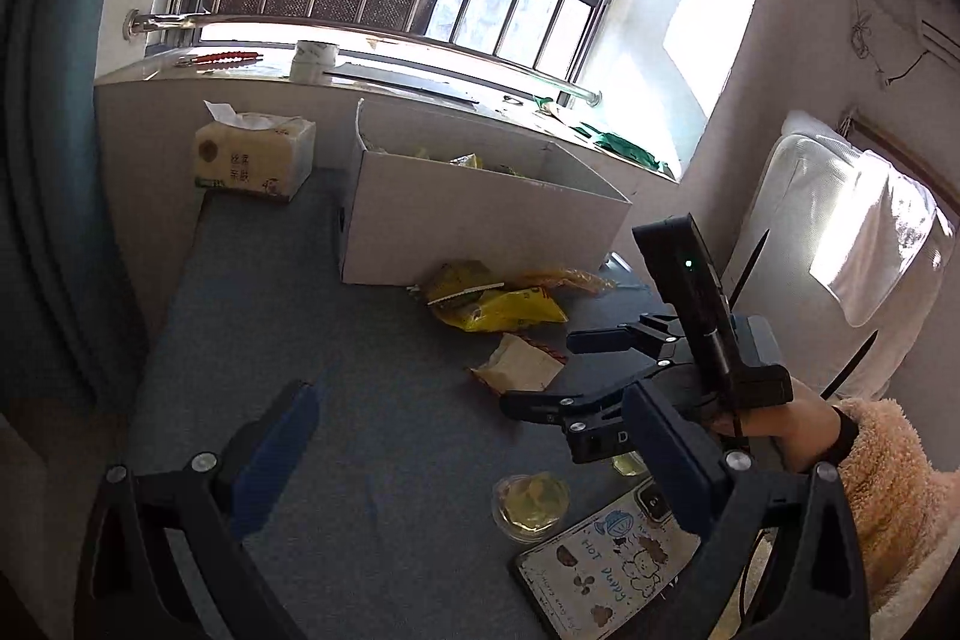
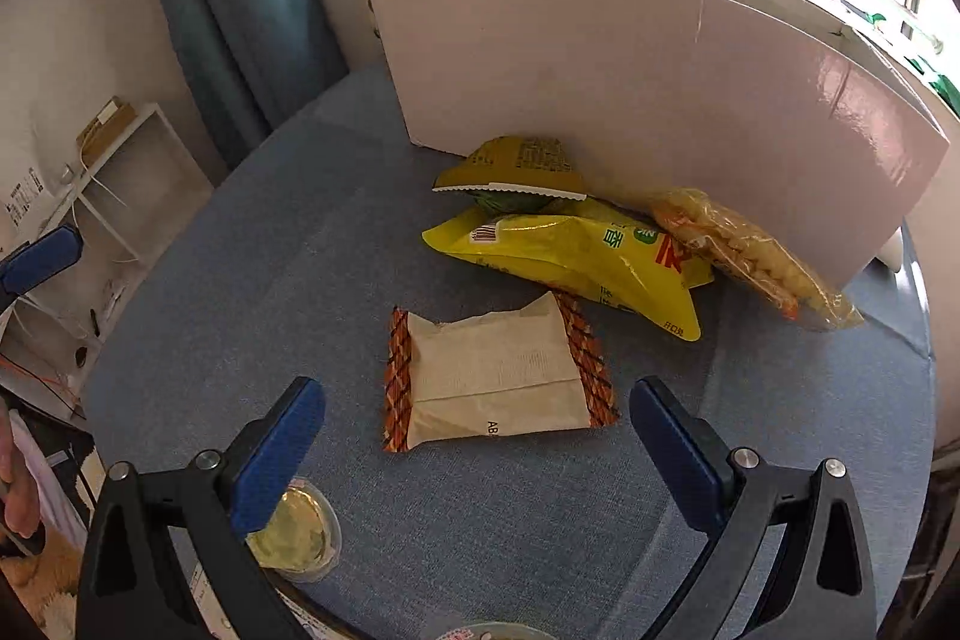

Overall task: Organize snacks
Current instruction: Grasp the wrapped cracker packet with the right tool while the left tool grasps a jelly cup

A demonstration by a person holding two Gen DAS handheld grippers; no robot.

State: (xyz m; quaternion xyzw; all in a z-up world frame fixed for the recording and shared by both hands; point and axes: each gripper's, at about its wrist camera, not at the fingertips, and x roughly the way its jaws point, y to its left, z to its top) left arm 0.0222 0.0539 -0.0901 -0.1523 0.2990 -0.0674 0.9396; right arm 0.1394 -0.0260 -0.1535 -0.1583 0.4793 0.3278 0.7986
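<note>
Right gripper (image 2: pixel 477 445): jaws spread wide, nothing between the pads. Blue fingers (image 2: pixel 276 451) sit at lower left and lower right of the right wrist frame. Dead ahead, centred in the gap but just past the fingertips, is the beige snack packet (image 2: pixel 495 379) with orange crimped ends. It lies flat on the blue tabletop (image 2: pixel 300 232). Long axis runs left-right across the frame, i.e. in line with the jaw closing direction, crimped ends pointing at the two pads. My read: as oriented, the jaws would close end to end along the length; the opening looks just wide enough, but rotating the wrist to pinch across the short side looks safer.

Left gripper (image 1: pixel 474 454): also spread wide, empty, hovering over bare tabletop at lower centre of its frame. In that view the right gripper (image 1: pixel 555 370) comes in from the right edge with the packet (image 1: pixel 519 367) right at its tips. Right arm is clearly the nearer one.

Farther out, centre-right of the right wrist frame: yellow bag (image 2: pixel 576 262), a folded yellow-green pouch (image 2: pixel 516 169) behind it, a clear bag of puffed snacks (image 2: pixel 750 253) to the right, all against the white box (image 2: pixel 630 58) wall. Left view shows the box (image 1: pixel 480 220) open-topped with some snacks already inside; likely the target.

Clutter near the fingers: jelly cup (image 2: pixel 297 529) under the right gripper's left finger, phone (image 1: pixel 600 562) at lower right of left view. Tissue pack (image 1: pixel 255 157) upper left, irrelevant.
</note>
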